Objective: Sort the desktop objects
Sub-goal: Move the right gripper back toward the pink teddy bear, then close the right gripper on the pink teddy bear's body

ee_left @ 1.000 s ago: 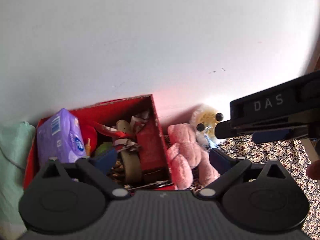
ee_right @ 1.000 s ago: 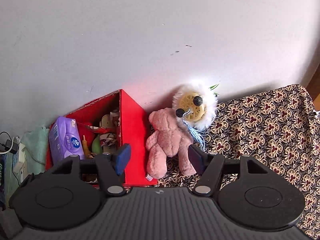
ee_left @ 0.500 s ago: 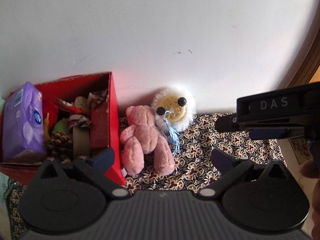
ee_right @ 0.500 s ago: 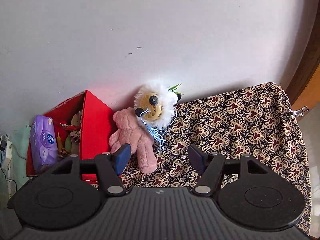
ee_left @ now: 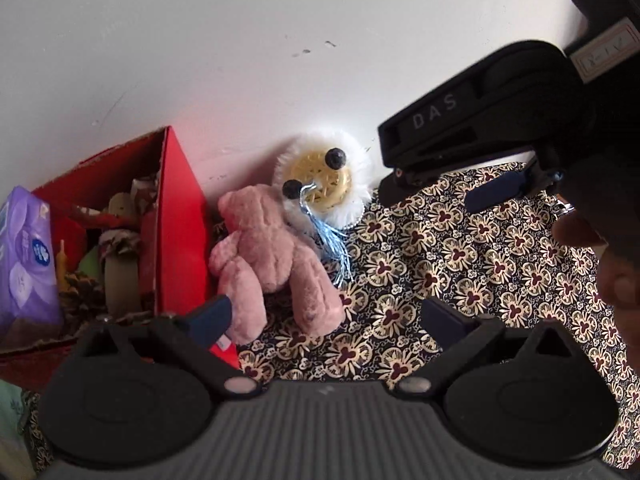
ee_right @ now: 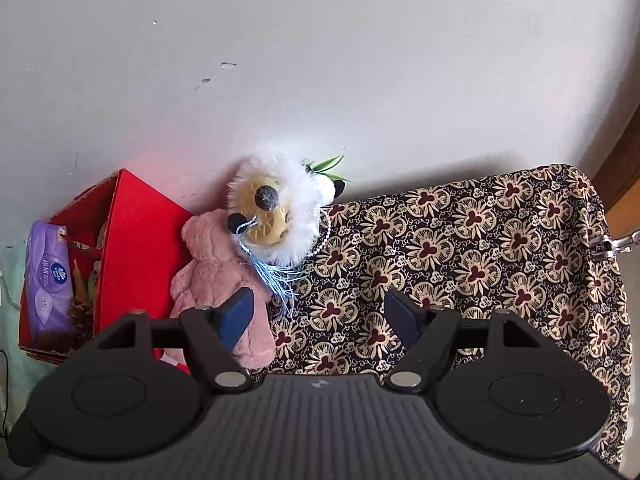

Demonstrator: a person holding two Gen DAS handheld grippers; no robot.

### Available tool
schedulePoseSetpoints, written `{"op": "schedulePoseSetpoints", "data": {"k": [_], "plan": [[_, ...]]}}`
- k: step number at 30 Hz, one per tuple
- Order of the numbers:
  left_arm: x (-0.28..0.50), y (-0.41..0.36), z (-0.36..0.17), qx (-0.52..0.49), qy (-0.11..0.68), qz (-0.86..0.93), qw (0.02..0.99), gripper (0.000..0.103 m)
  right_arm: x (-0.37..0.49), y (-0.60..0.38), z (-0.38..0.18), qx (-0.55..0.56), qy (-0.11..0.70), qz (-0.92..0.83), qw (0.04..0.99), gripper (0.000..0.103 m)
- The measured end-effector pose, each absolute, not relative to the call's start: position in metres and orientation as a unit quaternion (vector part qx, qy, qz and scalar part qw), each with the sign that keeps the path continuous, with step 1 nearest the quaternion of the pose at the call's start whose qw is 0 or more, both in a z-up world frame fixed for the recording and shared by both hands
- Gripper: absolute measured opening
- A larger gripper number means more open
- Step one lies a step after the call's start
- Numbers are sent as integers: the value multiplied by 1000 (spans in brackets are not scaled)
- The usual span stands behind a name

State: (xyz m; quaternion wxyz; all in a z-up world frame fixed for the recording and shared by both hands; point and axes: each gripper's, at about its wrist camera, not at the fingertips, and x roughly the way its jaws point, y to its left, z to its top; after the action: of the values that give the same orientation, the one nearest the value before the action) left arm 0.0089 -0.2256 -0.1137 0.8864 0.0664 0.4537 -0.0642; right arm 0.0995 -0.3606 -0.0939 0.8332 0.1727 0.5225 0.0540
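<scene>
A pink plush bear lies face down on the patterned cloth, against the red box. It also shows in the right wrist view. A white furry round toy with a yellow face leans on the wall behind it, also in the right wrist view. My left gripper is open and empty, just in front of the bear. My right gripper is open and empty, above the cloth, right of the bear. Its body shows at the upper right of the left wrist view.
The red box holds a purple tissue pack, a pine cone and other small items. A white wall stands right behind. The cloth's right edge drops off. Green leaves poke from behind the furry toy.
Both grippers have swung right, from the red box toward the toys and cloth. The left has come closer to the bear. Both stay open.
</scene>
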Motion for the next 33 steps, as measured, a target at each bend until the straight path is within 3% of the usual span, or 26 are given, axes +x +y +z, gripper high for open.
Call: {"op": "schedulePoseSetpoints", "data": {"k": [11,18,33], "plan": [[16,-238,-136,85,464,-76,878,91,151,-337,-91,134,499,83,852,72],[17,-231,-151,93,475,-75,872,90,150,-313,-100,105,499,177,842,53],[18,-224,-160,90,497,-107,856,91,152,-273,-161,52,624,214,749,62]]}}
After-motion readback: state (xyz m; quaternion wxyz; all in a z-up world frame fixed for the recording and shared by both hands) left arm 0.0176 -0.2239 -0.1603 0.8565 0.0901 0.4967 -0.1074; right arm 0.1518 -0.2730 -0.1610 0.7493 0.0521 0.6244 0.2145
